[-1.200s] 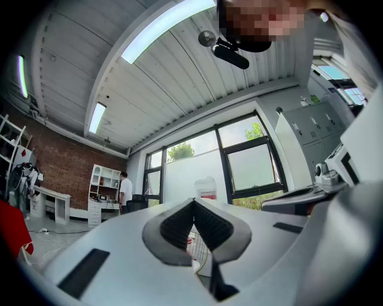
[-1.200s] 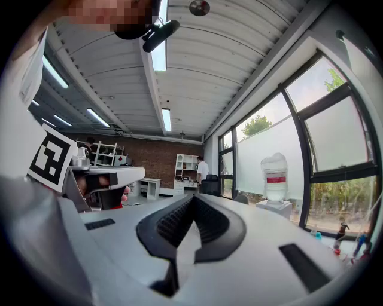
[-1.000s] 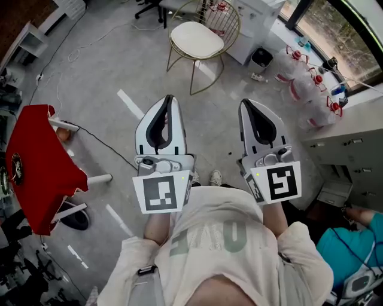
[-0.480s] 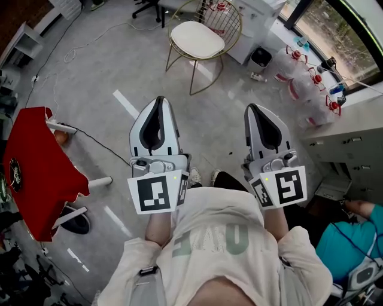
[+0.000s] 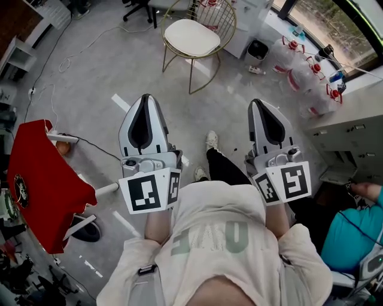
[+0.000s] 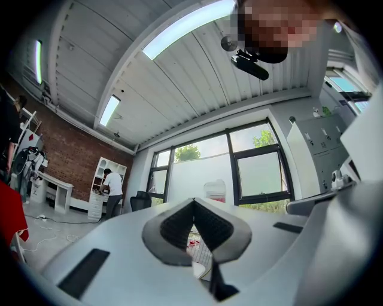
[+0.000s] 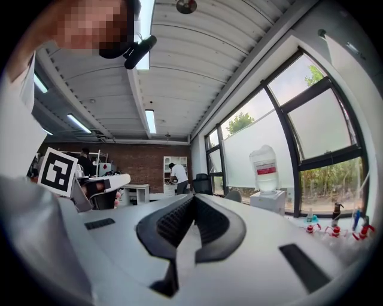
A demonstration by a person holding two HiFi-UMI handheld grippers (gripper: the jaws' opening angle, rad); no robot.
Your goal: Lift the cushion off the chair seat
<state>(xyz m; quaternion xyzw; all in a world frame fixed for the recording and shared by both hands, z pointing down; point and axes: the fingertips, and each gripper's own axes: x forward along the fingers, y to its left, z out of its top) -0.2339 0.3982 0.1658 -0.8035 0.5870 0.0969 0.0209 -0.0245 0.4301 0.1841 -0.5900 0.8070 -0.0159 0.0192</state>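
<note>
The white cushion (image 5: 191,37) lies on the seat of a gold wire chair (image 5: 212,15) at the top of the head view, well ahead of both grippers. My left gripper (image 5: 143,97) is held out over the grey floor, shut and empty. My right gripper (image 5: 261,103) is beside it at about the same height, also shut with nothing in it. In the left gripper view the pads meet at the tip (image 6: 192,201), and a bit of the chair's wire (image 6: 199,251) shows below them. In the right gripper view the gripper's tip (image 7: 192,197) is closed too.
A red-covered table (image 5: 42,179) stands at the left, with a cable on the floor beside it. Water bottles (image 5: 299,66), a black bin (image 5: 258,51) and white cabinets (image 5: 353,131) line the right. A person in teal (image 5: 353,233) sits at the lower right. My shoe (image 5: 210,140) is between the grippers.
My left gripper has shifted left in the head view. A leg and shoe have stepped forward between the grippers. The right gripper has hardly moved; both stay shut.
</note>
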